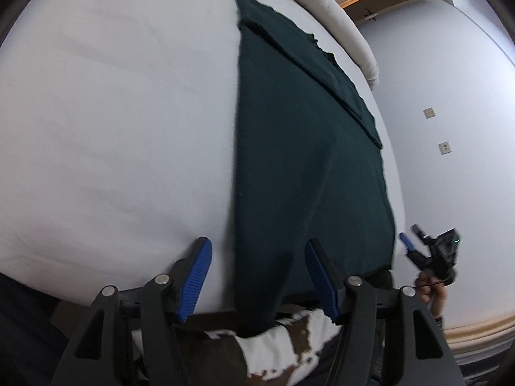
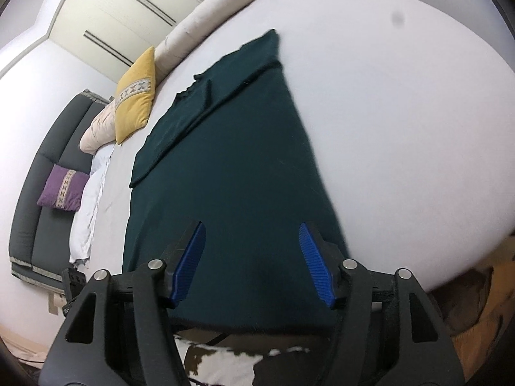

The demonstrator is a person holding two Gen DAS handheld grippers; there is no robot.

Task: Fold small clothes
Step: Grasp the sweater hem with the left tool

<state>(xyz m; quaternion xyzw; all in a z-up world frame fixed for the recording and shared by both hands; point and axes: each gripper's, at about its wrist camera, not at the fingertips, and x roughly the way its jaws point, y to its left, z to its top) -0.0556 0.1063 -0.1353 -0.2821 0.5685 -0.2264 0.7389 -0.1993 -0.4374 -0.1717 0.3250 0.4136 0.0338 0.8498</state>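
A dark green garment (image 1: 305,160) lies flat on the white bed (image 1: 112,128), one side folded over along its far right edge. Its near hem hangs over the bed's front edge. My left gripper (image 1: 257,251) is open above the garment's near left corner, with the cloth between its blue pads (image 1: 198,276) but not pinched. In the right wrist view the same garment (image 2: 231,160) fills the middle. My right gripper (image 2: 252,234) is open above its near hem, holding nothing. The right gripper also shows in the left wrist view (image 1: 428,251) beside the garment's right corner.
A cream bolster (image 2: 206,13) runs along the bed's far edge. A yellow cushion (image 2: 135,96), a purple cushion (image 2: 62,189) and a dark headboard (image 2: 45,193) stand at the left. A brown-and-white cowhide rug (image 2: 225,363) lies below the bed's front edge.
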